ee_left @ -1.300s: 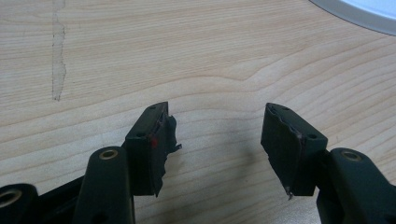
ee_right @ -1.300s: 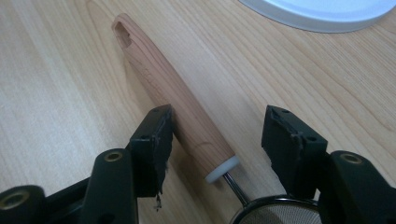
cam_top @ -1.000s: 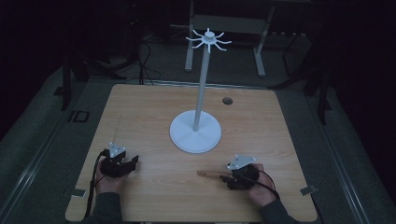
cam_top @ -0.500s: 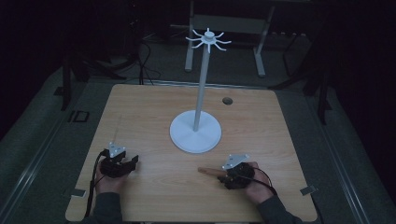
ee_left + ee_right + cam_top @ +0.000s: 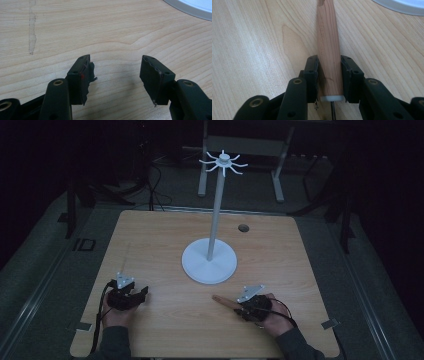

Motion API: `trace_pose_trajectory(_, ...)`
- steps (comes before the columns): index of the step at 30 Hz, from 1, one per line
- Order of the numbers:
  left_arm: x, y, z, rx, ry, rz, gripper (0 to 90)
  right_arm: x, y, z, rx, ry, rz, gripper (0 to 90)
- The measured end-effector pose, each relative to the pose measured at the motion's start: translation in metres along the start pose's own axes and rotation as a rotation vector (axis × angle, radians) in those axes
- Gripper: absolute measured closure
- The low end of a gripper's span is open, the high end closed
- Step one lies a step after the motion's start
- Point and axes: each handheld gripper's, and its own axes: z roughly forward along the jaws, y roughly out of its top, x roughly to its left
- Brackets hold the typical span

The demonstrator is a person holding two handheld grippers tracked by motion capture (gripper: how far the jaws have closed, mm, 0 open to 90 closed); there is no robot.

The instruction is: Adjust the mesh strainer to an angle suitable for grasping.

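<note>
A tool with a wooden handle lies flat on the wooden table, and its white collar and thin metal shaft run back between the jaws. My right gripper is shut on that handle; its jaws have just been closing with the handle between them, and both pads press its sides. My left gripper rests at the table's front left, open, with bare wood between its pads. A white stand with a tall pole and a ring of hooks rises mid-table.
The stand's round base shows at the top right of both gripper views. A dark round hole sits near the far edge. A pale scratch marks the wood by the left gripper. A metal frame stands behind the table.
The right gripper's jaws have closed round the wooden handle. Both hands have stayed where they were.
</note>
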Motion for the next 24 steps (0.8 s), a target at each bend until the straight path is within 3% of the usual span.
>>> trace_pose_trajectory(7,0.0,0.0,0.0,-0.001,-0.001,-0.001,42.4,-0.004,0.0,-0.001,0.002,0.002,0.031,70.4)
trace_pose_trajectory(12,0.0,0.0,0.0,-0.001,0.0,-0.002,42.4,-0.009,-0.002,-0.005,-0.024,-0.002,0.074,70.8)
trace_pose_trajectory(24,0.0,0.0,0.0,0.002,0.001,-0.002,42.4,-0.016,-0.005,-0.015,-0.089,-0.023,0.115,70.9)
